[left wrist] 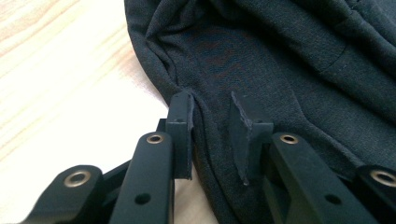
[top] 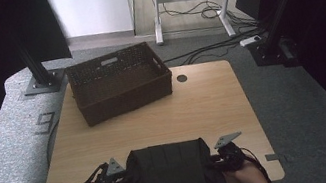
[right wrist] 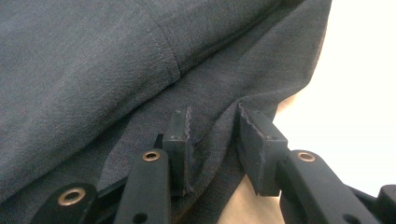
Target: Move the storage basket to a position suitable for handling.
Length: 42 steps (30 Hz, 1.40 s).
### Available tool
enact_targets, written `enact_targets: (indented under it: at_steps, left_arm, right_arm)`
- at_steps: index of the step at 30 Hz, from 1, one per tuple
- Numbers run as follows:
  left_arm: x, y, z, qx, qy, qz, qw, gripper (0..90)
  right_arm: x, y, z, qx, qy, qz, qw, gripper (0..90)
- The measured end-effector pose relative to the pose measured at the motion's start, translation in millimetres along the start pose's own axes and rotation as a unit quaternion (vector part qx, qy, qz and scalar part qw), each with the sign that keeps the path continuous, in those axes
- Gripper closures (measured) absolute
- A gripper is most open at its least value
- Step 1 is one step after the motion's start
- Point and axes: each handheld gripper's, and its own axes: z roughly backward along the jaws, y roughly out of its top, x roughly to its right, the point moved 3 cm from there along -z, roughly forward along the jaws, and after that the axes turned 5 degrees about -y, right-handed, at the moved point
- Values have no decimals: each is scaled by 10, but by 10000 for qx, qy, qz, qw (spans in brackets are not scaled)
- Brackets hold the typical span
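Where the table's [top: 213,98] near edge meets the person's forearms, a dark garment [top: 170,174] lies spread flat, its lower part hanging off that edge. A woven brown basket [top: 118,81] stands well apart at the far left corner, presumably as the destination for the cloth.

Left side: the left gripper [top: 111,178] sits at the garment's left border, low to the tabletop. In the left gripper view, its jaws [left wrist: 212,133] stand a little apart, with a raised fold of the cloth's hem running up between them. One pad lies against the fold; the other seems to stand just clear of it, though dark fabric on dark pads makes this hard to judge. The reading here is a loosened grip, not a firm pinch.

Right side: the right gripper [top: 227,154] mirrors it at the garment's right border. In the right gripper view, its jaws [right wrist: 215,140] are likewise partly open, straddling a ridge of grey-black cloth [right wrist: 116,70] near a stitched seam, without pressing it from both sides.

Holding opposite borders level suggests the aim: keeping the cloth taut and square, as in spreading or folding it before it goes to the basket.
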Motion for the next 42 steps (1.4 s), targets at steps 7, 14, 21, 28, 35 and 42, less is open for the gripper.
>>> enact_targets:
  at_steps: [7, 14, 21, 28, 35, 42]
  left_arm:
    - [-67, 25, 0, -71, -168, 62, 9998, 563]
    - [-303, 146, 82, 226, -205, 431, 9986, 339]
    - [-568, 271, 151, 415, 155, 570, 9974, 159]
    - [-798, 418, 134, 388, 407, 608, 9966, 84]
    - [-987, 589, 184, 333, 479, 647, 9962, 15]
    - [-1211, 816, 344, 403, 942, 633, 9927, 64]
  right_arm:
    - [1, 5, 10, -16, -175, 31, 9998, 519]
    - [150, 53, 113, 197, -374, -132, 9990, 368]
    - [423, 129, 210, 490, -961, -457, 9931, 229]
    - [636, 133, 130, 565, -1325, -703, 9871, 120]
    - [769, 12, 3, 446, -1589, -803, 9830, 0]
    - [828, -76, -76, 566, -1782, -779, 9793, 0]
